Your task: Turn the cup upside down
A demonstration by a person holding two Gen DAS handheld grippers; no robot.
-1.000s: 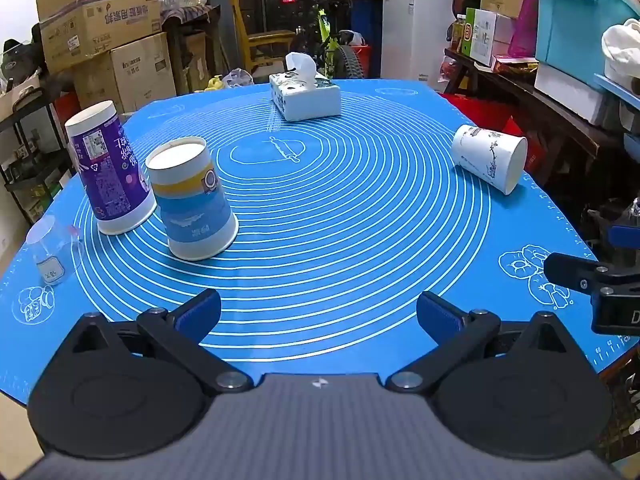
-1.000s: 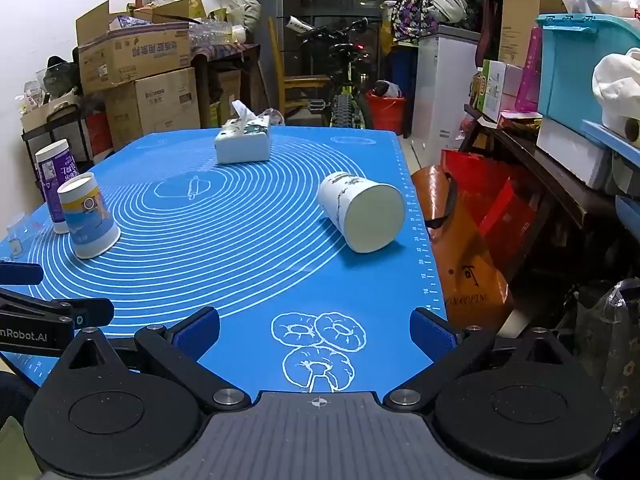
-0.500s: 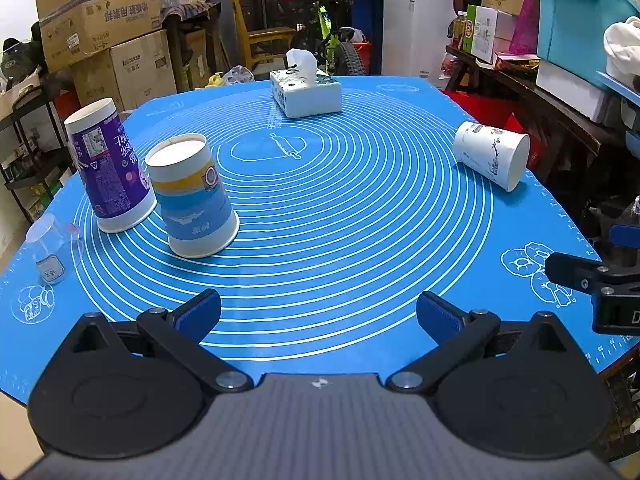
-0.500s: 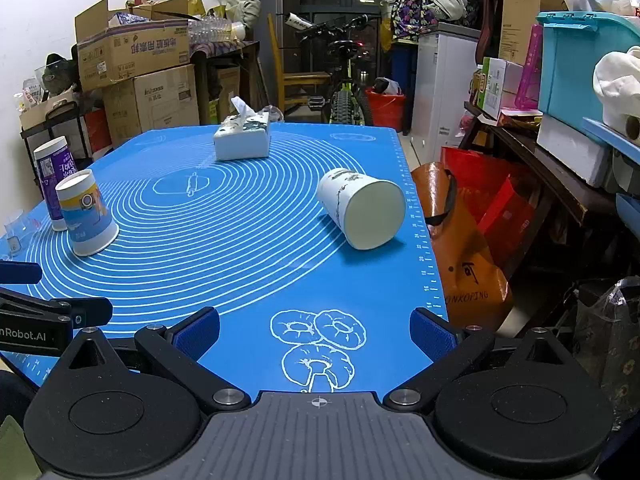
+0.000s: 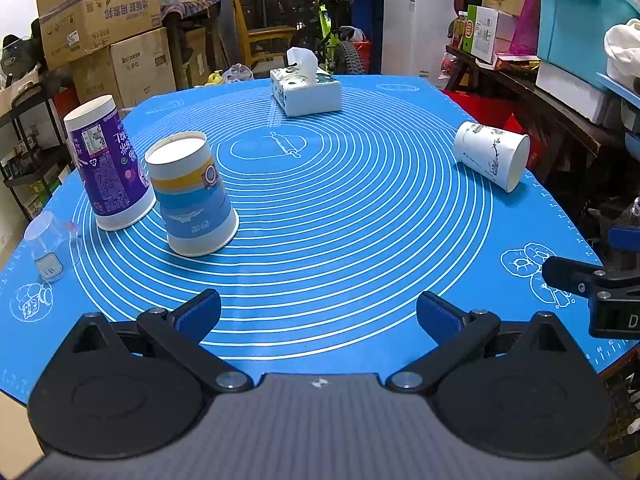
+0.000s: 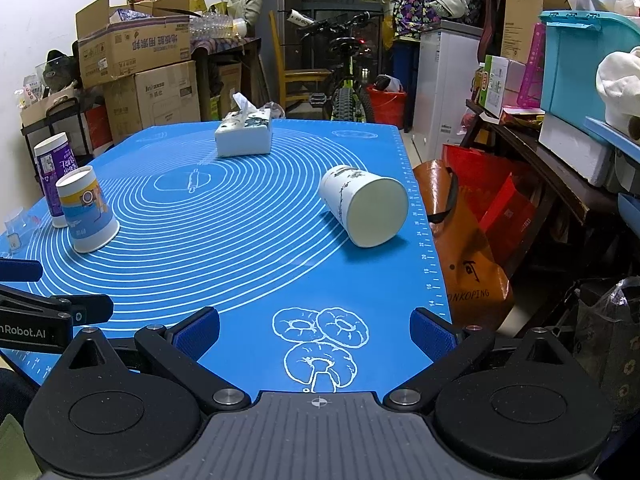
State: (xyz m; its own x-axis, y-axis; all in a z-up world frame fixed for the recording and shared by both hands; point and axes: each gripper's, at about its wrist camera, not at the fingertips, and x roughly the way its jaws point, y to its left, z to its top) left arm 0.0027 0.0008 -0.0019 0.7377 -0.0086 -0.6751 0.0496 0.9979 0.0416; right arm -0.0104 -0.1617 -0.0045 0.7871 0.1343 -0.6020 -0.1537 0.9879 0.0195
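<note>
A white paper cup with an ink drawing (image 6: 362,208) lies on its side near the right edge of the blue mat (image 6: 248,248); it also shows in the left wrist view (image 5: 490,156). A blue-and-yellow cup (image 5: 190,200) and a purple cup (image 5: 106,168) stand upside down at the left, as does a small clear plastic cup (image 5: 48,246). My left gripper (image 5: 318,314) is open and empty at the near edge. My right gripper (image 6: 314,330) is open and empty, well short of the lying cup.
A tissue box (image 5: 306,90) stands at the far side of the mat. Cardboard boxes (image 5: 100,16), a bicycle (image 6: 344,92) and shelves with bins (image 6: 580,60) surround the table. An orange bag (image 6: 464,240) hangs off the right edge.
Both views have shifted only slightly; the cups and both open grippers stay as they were.
</note>
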